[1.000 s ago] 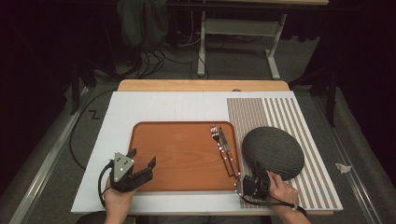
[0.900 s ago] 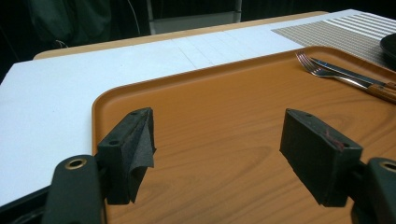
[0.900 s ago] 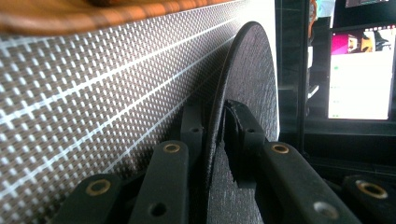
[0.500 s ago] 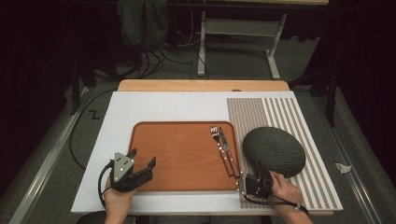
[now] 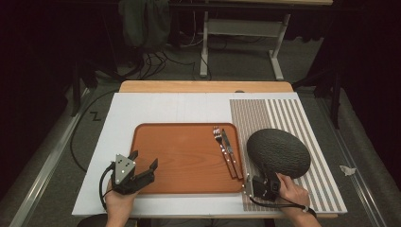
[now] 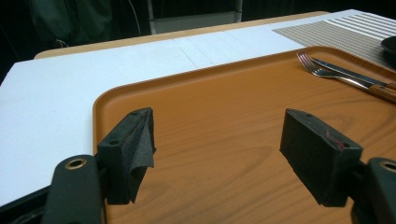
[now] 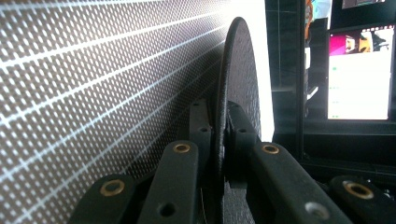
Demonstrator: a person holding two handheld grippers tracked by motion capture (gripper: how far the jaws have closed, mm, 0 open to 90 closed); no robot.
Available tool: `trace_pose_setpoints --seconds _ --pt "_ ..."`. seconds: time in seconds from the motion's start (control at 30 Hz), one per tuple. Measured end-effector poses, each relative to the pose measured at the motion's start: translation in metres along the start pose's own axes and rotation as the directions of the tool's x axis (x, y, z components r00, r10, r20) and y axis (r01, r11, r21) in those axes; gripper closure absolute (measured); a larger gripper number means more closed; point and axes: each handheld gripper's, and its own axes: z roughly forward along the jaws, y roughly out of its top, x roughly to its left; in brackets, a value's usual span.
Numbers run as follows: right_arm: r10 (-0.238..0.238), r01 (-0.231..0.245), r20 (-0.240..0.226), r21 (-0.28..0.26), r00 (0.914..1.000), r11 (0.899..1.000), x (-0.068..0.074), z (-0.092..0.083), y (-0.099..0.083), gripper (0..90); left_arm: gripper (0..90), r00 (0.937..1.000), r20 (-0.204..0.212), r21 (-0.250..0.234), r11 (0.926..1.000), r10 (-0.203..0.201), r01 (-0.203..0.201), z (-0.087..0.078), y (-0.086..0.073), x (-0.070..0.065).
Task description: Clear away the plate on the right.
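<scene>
The plate (image 5: 278,153) looks a bit more tipped up than half a second ago, and the right claw (image 5: 261,185) has moved a little to the right along the bottom of the high view. The left claw (image 5: 142,171) has not moved.

The plate is dark, round and rough. In the high view it sits right of the middle, over the striped mat (image 5: 302,123), and shows as an oval that is longest from left to right. In the right claw view the plate (image 7: 238,79) is seen edge-on, a thin dark line running up the middle of the frame (the camera is turned on its side), with the mat (image 7: 93,84) filling the left.

The right claw (image 7: 218,135) pinches the plate's near rim, one jaw on each face. So the plate is just above the claw in the high view, and touching it.

The left claw (image 6: 218,154) is spread wide with nothing in it. It hangs over the lower left corner of the orange tray (image 5: 179,151), low in the left of the high view. In the left claw view the tray (image 6: 224,112) lies under both jaws.

A fork (image 5: 221,145) and a knife (image 5: 230,150) lie side by side at the tray's right edge, tips toward the top of the frame. They are just left of the plate and well apart from the left claw. The tray rests on the white tabletop (image 5: 161,109).
</scene>
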Motion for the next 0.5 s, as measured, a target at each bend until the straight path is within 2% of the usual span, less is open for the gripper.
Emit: trace_pose_setpoints --seconds 0.17,0.5 --pt "0.01 -0.01 -0.002 -0.007 0.9999 1.0 -0.0034 -0.0011 -0.0016 86.6 26.5 1.0 -0.001 0.0 1.0 0.0 0.0 0.0002 -0.0001 0.0" --pt "-0.027 0.027 -0.008 -0.025 0.9996 0.999 -0.008 -0.0016 -0.0034 86.8 26.6 1.0 -0.003 0.001 1.0 -0.001 0.001 0.0004 0.0 0.0003"
